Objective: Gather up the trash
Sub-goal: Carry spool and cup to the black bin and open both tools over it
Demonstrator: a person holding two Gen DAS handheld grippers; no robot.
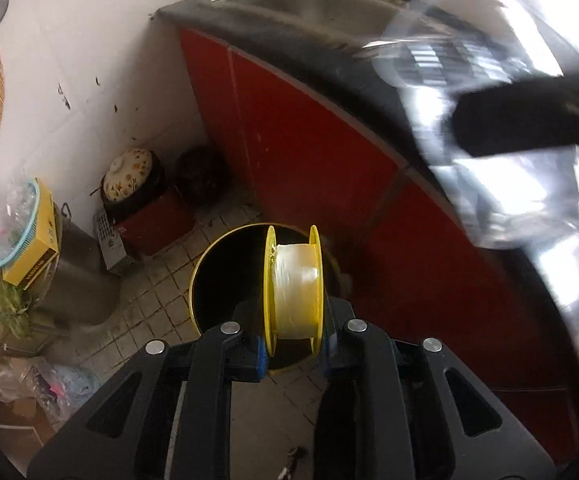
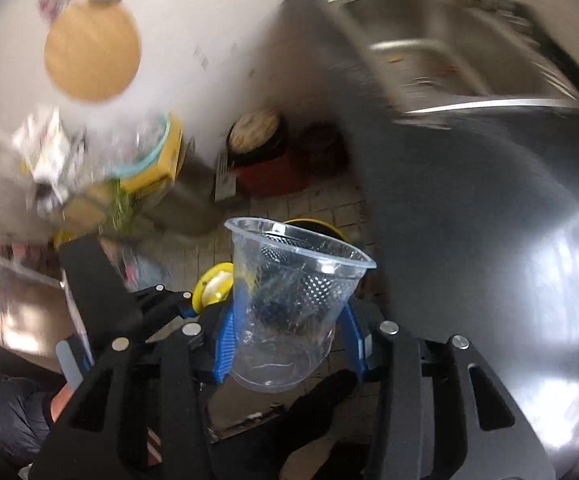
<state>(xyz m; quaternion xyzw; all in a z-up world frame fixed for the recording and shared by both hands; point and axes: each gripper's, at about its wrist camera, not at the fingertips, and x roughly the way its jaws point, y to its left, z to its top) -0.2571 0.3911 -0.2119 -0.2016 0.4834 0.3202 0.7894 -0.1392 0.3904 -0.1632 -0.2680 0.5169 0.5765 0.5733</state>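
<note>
While the yellow spool [image 1: 294, 285] was gripped by the left gripper [image 1: 294, 350] directly above the bin [image 1: 225, 276], the plastic cup [image 2: 289, 308] was clamped by the right gripper [image 2: 289, 344] beside it.

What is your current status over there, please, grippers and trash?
Left gripper shut on yellow spool, right over open bin. Right gripper shut on clear plastic cup, close beside. Nothing blocking the bin mouth.
</note>
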